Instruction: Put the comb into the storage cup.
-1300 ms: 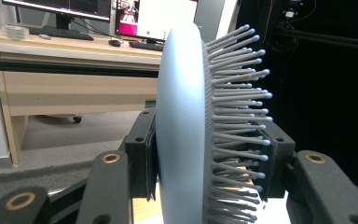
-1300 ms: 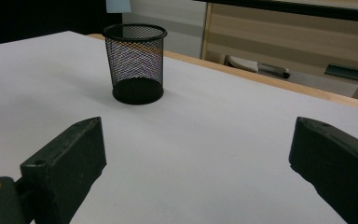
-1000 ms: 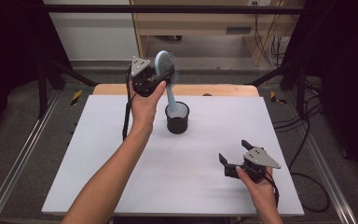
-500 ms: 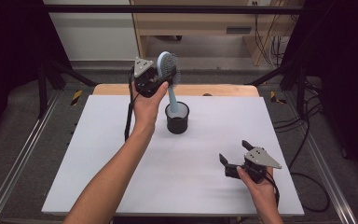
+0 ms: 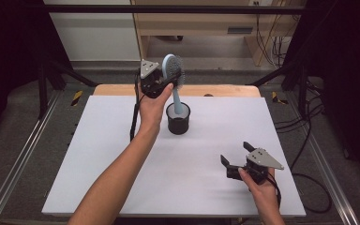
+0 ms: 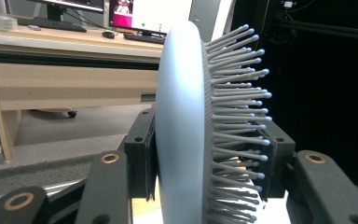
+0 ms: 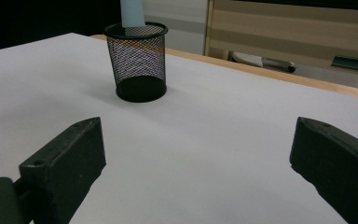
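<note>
While my left gripper (image 5: 161, 83) is clamped on the head of the hairbrush (image 5: 172, 70), its two black jaws press from either side: one flat pad lies against the smooth, rounded back, the other is pushed in among the bristles. Seen along my left jaws, the hairbrush (image 6: 186, 121) is pale blue plastic, its back a glossy curved oval, its front a thick field of thin straight pins, each tipped with a tiny ball. Its head stands upright and edge-on between my pads, and the jaws grip the lower half of it.

From above, the brush handle runs down from my grip into the cup (image 5: 178, 118), a small round black cup standing on the white table (image 5: 98, 154), toward the far middle. From my right gripper's view the cup (image 7: 137, 58) is fine wire mesh with a solid dark rim and base, tapering slightly downward, and the pale handle rises out of its mouth.

My right gripper (image 5: 238, 157) rests low over the near right part of the table, well apart from the cup, its blunt matte black jaws spread wide with nothing between them but the smooth white tabletop.
</note>
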`<state>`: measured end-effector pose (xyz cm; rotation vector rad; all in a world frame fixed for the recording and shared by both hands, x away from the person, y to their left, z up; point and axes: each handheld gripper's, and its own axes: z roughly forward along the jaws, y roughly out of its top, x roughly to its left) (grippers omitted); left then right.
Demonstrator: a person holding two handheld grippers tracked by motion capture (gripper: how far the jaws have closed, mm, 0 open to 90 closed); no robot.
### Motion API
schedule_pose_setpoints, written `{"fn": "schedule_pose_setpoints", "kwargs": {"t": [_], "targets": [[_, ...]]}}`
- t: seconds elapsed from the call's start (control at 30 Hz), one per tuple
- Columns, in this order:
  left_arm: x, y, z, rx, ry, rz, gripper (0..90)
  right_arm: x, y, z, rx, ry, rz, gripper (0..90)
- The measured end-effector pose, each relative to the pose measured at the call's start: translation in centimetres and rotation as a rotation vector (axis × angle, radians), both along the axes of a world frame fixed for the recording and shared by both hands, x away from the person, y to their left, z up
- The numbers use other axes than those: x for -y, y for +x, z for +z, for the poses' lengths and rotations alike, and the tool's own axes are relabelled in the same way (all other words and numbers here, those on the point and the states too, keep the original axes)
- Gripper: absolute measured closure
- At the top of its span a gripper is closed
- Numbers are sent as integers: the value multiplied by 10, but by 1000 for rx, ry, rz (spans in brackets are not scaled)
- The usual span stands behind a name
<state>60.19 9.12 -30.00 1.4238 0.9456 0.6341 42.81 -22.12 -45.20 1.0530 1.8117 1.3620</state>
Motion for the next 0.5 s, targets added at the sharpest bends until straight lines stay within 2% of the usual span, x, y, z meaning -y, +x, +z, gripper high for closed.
{"fn": "schedule_pose_setpoints", "kwargs": {"t": [0.5], "targets": [[5,4,-7,-9,-3,0,499,0,0,-1,1,22,-7,32]]}}
